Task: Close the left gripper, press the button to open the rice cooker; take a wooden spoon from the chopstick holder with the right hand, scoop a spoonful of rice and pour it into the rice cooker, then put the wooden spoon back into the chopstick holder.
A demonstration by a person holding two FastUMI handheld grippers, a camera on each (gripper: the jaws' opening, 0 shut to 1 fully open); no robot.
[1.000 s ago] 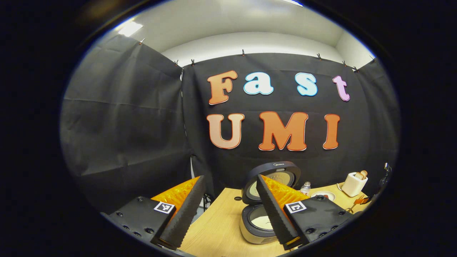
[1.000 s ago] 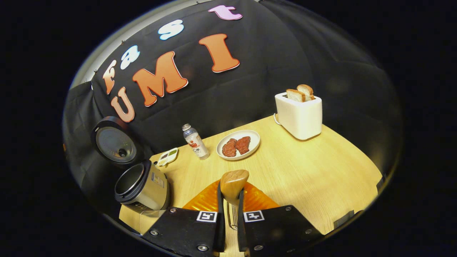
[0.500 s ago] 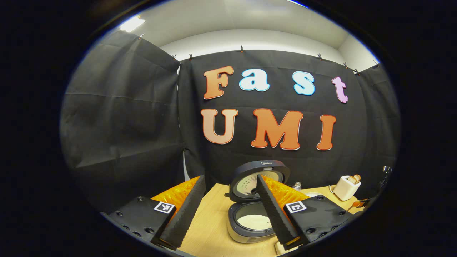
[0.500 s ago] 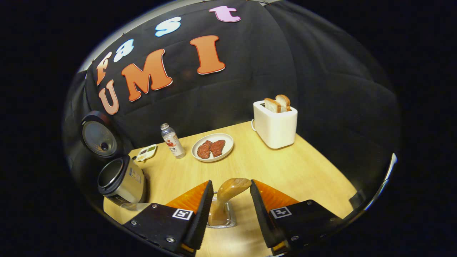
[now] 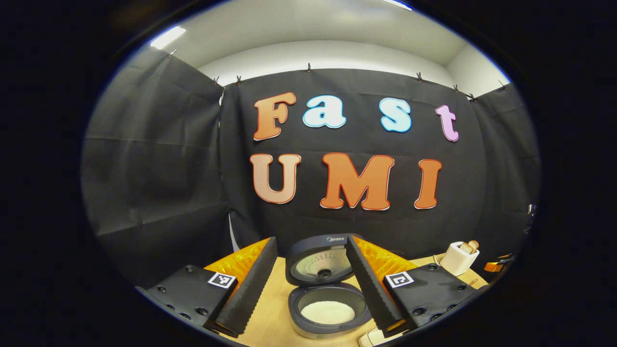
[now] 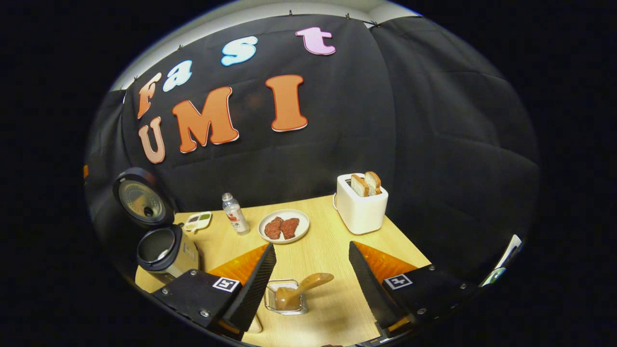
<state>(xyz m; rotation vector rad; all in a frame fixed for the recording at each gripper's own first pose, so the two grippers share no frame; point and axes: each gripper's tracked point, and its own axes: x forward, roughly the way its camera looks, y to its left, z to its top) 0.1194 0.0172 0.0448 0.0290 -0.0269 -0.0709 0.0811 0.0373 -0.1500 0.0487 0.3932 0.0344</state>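
Looking along our right gripper (image 6: 312, 284), we see its fingers spread wide apart with the wooden spoon (image 6: 300, 289) between them, untouched by either; the spoon is smooth brown wood, leaning tilted in the wire chopstick holder (image 6: 285, 297) on the pale wooden table (image 6: 328, 255). Beyond it stand a plate (image 6: 283, 225) carrying two reddish meat pieces, a small bottle (image 6: 235, 213), a little tray (image 6: 198, 221) and a white toaster (image 6: 360, 204) with two bread slices sticking up. Nothing blocks the spoon. At our left the rice cooker (image 6: 164, 249) stands with its lid (image 6: 140, 197) raised. Our left gripper (image 5: 311, 284) also holds its fingers wide apart, framing the open rice cooker (image 5: 329, 315), whose pot holds white rice (image 5: 328, 312).
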